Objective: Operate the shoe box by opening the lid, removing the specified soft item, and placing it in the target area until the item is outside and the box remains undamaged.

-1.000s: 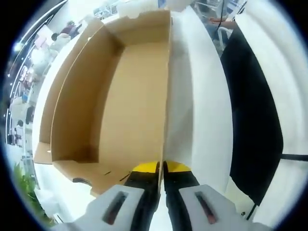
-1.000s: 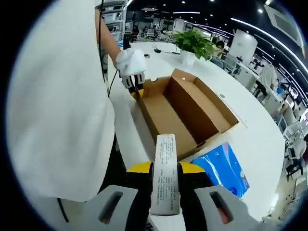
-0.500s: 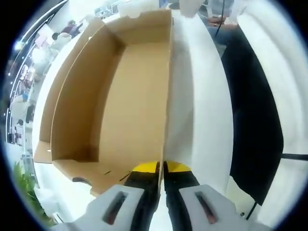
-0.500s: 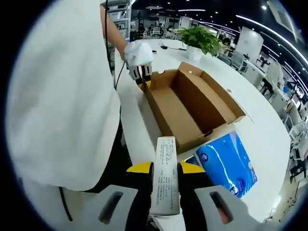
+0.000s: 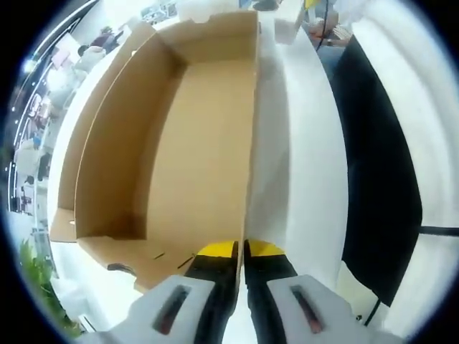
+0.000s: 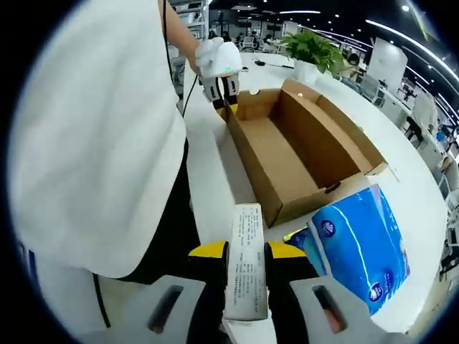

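1. Pinching the near wall of the shoe box (image 5: 179,143), the left gripper (image 5: 239,269) had its jaws closed on the cardboard edge at lower centre of the left gripper view; the same gripper showed at top centre of the right gripper view (image 6: 222,84), at the box's far corner.
2. Box (image 6: 301,154) sat open on the white table (image 5: 294,179), interior bare cardboard, no lid over it; nothing lay inside in either view.
3. Right gripper (image 6: 245,276) had its jaws clamped on a white printed slip (image 6: 246,261) standing upright between them, lower centre of frame.
4. Blue soft pack (image 6: 362,247) lay on the table at lower right, just beside the box's near end, outside it. Whether the slip was attached to the pack could not be told.
5. Judged step: placing or settling the item in the target area, box steadied by the left.
6. To do it well: keep the left pinch light so the wall would not crease or tear, lower the pack flat, release only once it rests clear of the box.
7. Potted plant (image 6: 315,54) stood at upper right, well apart.
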`<state>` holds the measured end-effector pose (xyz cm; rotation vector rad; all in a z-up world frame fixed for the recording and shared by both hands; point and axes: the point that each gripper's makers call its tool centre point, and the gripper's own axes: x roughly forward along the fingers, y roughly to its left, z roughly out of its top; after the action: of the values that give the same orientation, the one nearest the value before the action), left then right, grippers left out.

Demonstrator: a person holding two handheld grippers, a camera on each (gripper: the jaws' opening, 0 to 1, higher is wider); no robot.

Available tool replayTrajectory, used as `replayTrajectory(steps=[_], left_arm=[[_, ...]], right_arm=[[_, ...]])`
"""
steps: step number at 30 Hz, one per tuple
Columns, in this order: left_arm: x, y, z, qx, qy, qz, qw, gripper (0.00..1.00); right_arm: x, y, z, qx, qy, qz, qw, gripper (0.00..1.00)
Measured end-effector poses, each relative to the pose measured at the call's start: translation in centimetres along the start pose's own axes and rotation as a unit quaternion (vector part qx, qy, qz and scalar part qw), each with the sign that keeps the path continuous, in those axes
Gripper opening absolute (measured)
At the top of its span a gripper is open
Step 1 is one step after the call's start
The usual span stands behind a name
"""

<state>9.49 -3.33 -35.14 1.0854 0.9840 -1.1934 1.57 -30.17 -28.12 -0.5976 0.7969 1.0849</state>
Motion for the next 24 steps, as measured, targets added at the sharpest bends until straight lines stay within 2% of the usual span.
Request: replayTrajectory(steps=[4,7,10,16,17,19,21,22,24], left_arm=[[0.0,0.0,0.0,0.002,0.001,0.001,1.0,0.03],[0.0,-0.1,0.0,0.0,0.002,0.001,1.0,0.03],[0.0,-0.1,0.0,-0.002,0.002,0.001,1.0,0.03],[-0.1,0.0,0.0,-0.003,0.006,0.0,1.0,0.03],[0.0,0.0,0.0,-0.003,0.007,-0.001,1.0,0.03],[0.0,0.0,-0.1,-0.007,0.011,-0.002,0.9999,0.03],[0.0,0.0,-0.1,-0.006,0.012,-0.001,0.9999,0.03],[0.0,0.0,-0.1,-0.006,0.012,-0.001,0.9999,0.03],[0.0,0.0,-0.1,-0.006,0.012,-0.001,0.9999,0.03]], right_arm=[[0.2,-0.2,-0.4,-0.01,0.01,0.003,0.9999,0.18],[0.7,-0.2,-1.5,-0.031,0.037,0.008,0.9988,0.18],[1.0,-0.4,-1.9,-0.036,0.038,0.007,0.9986,0.18],[1.5,-0.9,-3.0,-0.018,0.028,0.007,0.9994,0.18],[1.4,-1.0,-4.3,-0.041,0.06,0.009,0.9973,0.18],[1.4,-1.0,-5.3,-0.056,0.083,0.011,0.9949,0.18],[1.4,-1.3,-5.2,-0.059,0.075,0.006,0.9954,0.18],[1.2,-2.0,-5.6,-0.082,0.092,-0.007,0.9924,0.18],[1.1,-2.1,-6.3,-0.107,0.116,-0.001,0.9875,0.18]])
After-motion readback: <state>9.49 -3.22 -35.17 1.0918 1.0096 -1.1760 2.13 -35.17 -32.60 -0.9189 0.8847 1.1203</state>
